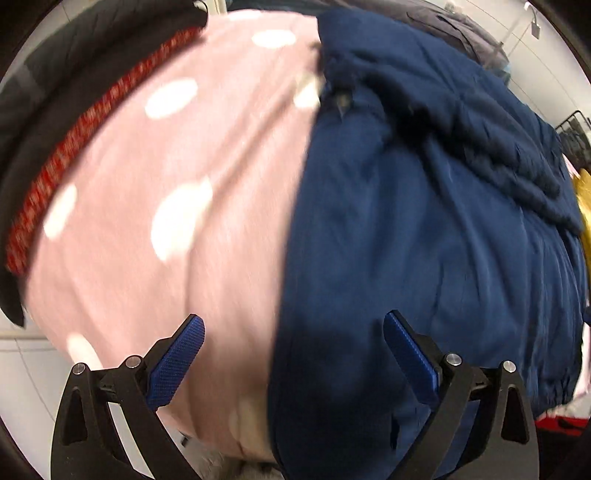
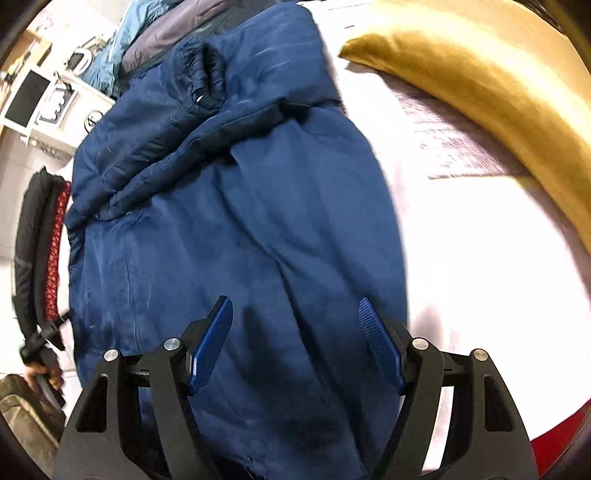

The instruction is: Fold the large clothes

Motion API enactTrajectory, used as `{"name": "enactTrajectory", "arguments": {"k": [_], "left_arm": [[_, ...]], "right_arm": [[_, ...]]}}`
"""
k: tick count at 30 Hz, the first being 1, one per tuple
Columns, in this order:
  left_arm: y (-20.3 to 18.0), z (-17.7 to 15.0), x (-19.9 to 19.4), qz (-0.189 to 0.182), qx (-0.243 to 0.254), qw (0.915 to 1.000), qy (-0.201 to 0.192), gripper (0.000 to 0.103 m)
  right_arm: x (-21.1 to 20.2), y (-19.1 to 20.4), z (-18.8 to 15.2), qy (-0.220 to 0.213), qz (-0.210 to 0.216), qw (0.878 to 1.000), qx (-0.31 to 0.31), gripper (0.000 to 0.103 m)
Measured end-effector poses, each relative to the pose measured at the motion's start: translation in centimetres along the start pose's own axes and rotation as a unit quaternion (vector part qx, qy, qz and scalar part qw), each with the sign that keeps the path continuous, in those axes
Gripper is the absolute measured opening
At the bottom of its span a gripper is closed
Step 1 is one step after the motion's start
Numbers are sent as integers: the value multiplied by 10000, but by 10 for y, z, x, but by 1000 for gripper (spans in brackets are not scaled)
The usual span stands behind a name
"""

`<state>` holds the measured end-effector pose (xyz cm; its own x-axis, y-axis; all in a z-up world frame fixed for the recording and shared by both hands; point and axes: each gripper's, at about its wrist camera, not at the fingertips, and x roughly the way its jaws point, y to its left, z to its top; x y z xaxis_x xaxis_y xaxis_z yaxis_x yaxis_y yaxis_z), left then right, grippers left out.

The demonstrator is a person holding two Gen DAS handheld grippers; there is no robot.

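Surface: a bed spread with a pink sheet with white dots [image 1: 155, 192], soft and broad enough to carry a bulky garment laid flat; white tiled floor shows past its edge.
Landmark: the navy padded jacket [image 2: 236, 229], the task's thing, lies spread along the bed with one sleeve already turned in across its upper body, its gathered cuff [image 2: 199, 70] resting on top, so the fold appears part done.
Left of the jacket: a black bag with a red patterned strip [image 1: 74, 140] sits at the bed's edge, apart from the jacket and probably just set aside.
Left tongs [image 1: 293, 354]: released, pads spread wide, hovering low over the jacket's left border where navy meets pink, likely lined up to pinch that edge.
Right tongs [image 2: 295, 343]: released too, pads apart with nothing between them, poised above the jacket's lower body, nearer its hem, likely for a matching hold.
Right of the jacket: bare pale bedding, then a mustard-yellow pillow [image 2: 480, 85] well apart from it, leaving room to fold.
Beyond the jacket's collar end: more dark and light-blue clothes [image 2: 147, 33] heaped, seemingly waiting.
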<state>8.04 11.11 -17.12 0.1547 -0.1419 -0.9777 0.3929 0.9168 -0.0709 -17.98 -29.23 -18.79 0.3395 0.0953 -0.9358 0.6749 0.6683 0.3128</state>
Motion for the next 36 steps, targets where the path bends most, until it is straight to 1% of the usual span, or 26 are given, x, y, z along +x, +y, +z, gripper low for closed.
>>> {"name": "enactTrajectory", "arguments": {"k": [3, 5, 7, 9, 12, 14, 18, 19, 21, 24, 26, 27, 28, 29, 31, 33, 35, 36], "left_arm": [[-3, -18, 2, -247, 24, 9996, 152, 93], [-5, -27, 4, -420, 69, 9988, 229, 91], [-6, -34, 7, -589, 143, 9974, 388, 87], [-7, -41, 11, -685, 208, 9961, 524, 86], [-6, -48, 15, -710, 274, 9952, 619, 85], [-1, -55, 15, -800, 205, 9946, 622, 85], [17, -68, 19, -1049, -34, 9918, 723, 86], [20, -71, 19, -1113, -95, 9910, 735, 86], [27, -75, 18, -1245, -196, 9893, 737, 86], [37, -85, 18, -1413, -304, 9865, 774, 86], [41, -89, 19, -1472, -332, 9855, 776, 86], [43, -85, 22, -1487, -339, 9852, 784, 86], [44, -83, 24, -1498, -339, 9849, 795, 86], [44, -82, 26, -1507, -339, 9847, 807, 89], [39, -81, 28, -1474, -339, 9848, 848, 90], [36, -80, 24, -1447, -302, 9851, 882, 86], [36, -84, 21, -1613, -310, 9823, 903, 74], [37, -89, 19, -1759, -395, 9791, 936, 73]], "right_arm": [[-18, -23, -6, -193, 101, 9995, 232, 71], [-26, -39, -10, -205, 326, 9986, 371, 70], [-27, -46, -15, -71, 488, 9982, 347, 67], [-21, -48, -23, 177, 683, 9972, 266, 66], [-10, -47, -38, 495, 685, 9963, 164, 66], [0, -44, -51, 691, 737, 9947, 174, 62], [10, -47, -78, 993, 891, 9907, 256, 62], [10, -50, -81, 1019, 925, 9900, 314, 62], [10, -57, -89, 1047, 1127, 9865, 561, 62], [12, -62, -92, 1069, 1385, 9817, 752, 62], [16, -61, -92, 1093, 1434, 9801, 829, 63], [18, -61, -92, 1111, 1426, 9798, 851, 64], [22, -60, -91, 1168, 1414, 9791, 880, 67], [28, -58, -90, 1249, 1428, 9776, 907, 68], [36, -53, -89, 1340, 1385, 9773, 876, 70], [35, -43, -86, 1398, 1244, 9798, 704, 70], [30, -41, -88, 1429, 1280, 9798, 568, 64], [27, -40, -89, 1435, 1315, 9794, 540, 61]]}}
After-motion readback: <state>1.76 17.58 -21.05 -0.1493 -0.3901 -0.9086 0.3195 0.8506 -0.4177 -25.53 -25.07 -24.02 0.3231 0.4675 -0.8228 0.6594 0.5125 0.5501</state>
